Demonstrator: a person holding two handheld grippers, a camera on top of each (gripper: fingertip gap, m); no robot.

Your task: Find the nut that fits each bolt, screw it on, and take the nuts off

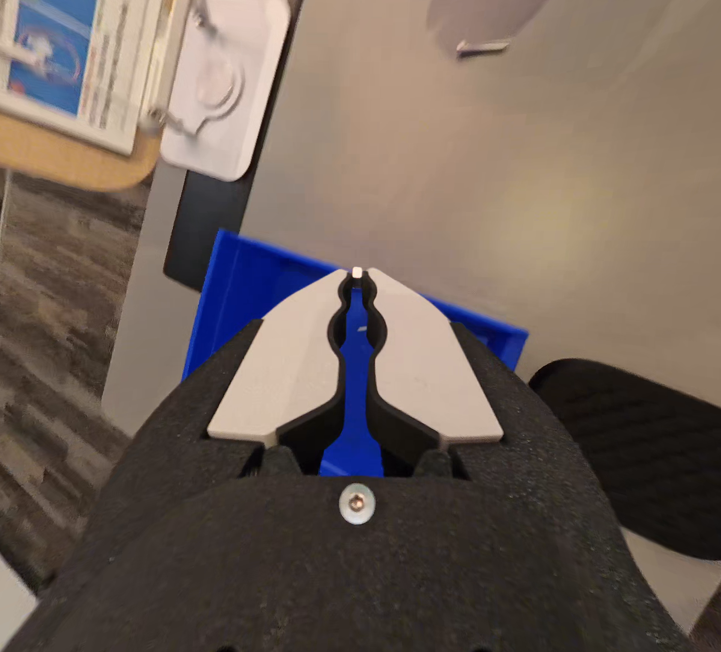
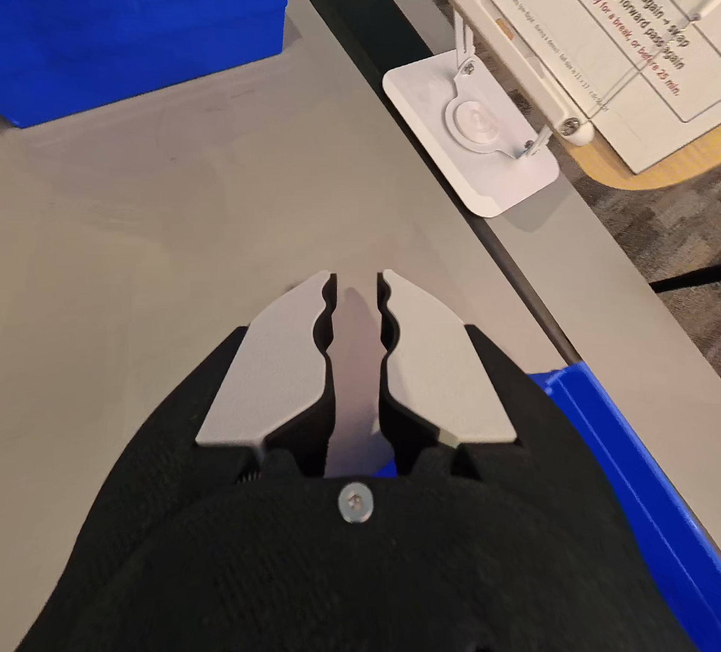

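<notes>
Left tongs (image 1: 358, 274) pinch a small silver nut (image 1: 357, 273) at their tips above the blue bin (image 1: 234, 282); right tongs (image 2: 354, 276), slightly spread and empty, hover over the desk (image 2: 156, 223), presumably awaiting a bolt.

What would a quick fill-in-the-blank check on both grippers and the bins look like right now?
1. The left gripper is shut on a small ____ metal piece at its tips.
2. The right gripper holds nothing; its jaws stand ____.
3. Under the left gripper sits a bin coloured ____.
4. In the right wrist view, the white stand base rests at the table's ____.

Missing words: silver; open; blue; edge
</notes>
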